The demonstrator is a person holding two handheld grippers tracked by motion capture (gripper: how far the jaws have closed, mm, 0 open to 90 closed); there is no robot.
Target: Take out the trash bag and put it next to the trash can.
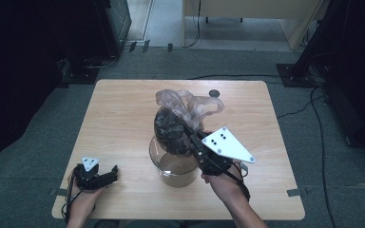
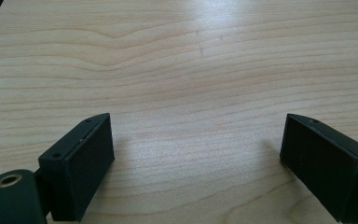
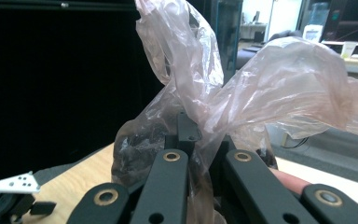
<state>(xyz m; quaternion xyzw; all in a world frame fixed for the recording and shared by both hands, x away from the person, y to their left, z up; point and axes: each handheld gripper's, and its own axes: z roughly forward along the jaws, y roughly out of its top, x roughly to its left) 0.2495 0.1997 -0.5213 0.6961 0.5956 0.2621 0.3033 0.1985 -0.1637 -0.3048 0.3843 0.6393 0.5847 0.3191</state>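
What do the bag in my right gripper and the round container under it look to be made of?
The crumpled pinkish see-through bag looks like thin plastic film: it wrinkles, shines, and shows dark contents inside. The round clear container seems glass or hard plastic; the wood table shows through its glossy wall, but which of the two I cannot tell. The right gripper pinches the bag.

The table (image 1: 123, 123) is pale honey wood with a wavy brown grain. Near its middle stands a clear, faintly amber-tinted container (image 1: 173, 167), and just above that container hangs a translucent pinkish-brown plastic bag (image 1: 183, 111) with a dark, nearly black mottled load inside (what it is cannot be told). The right gripper (image 1: 197, 140), beside the container, is black with brass-coloured rivets and a white dotted plate; the left gripper (image 1: 105, 176), well left of the container, is black too.
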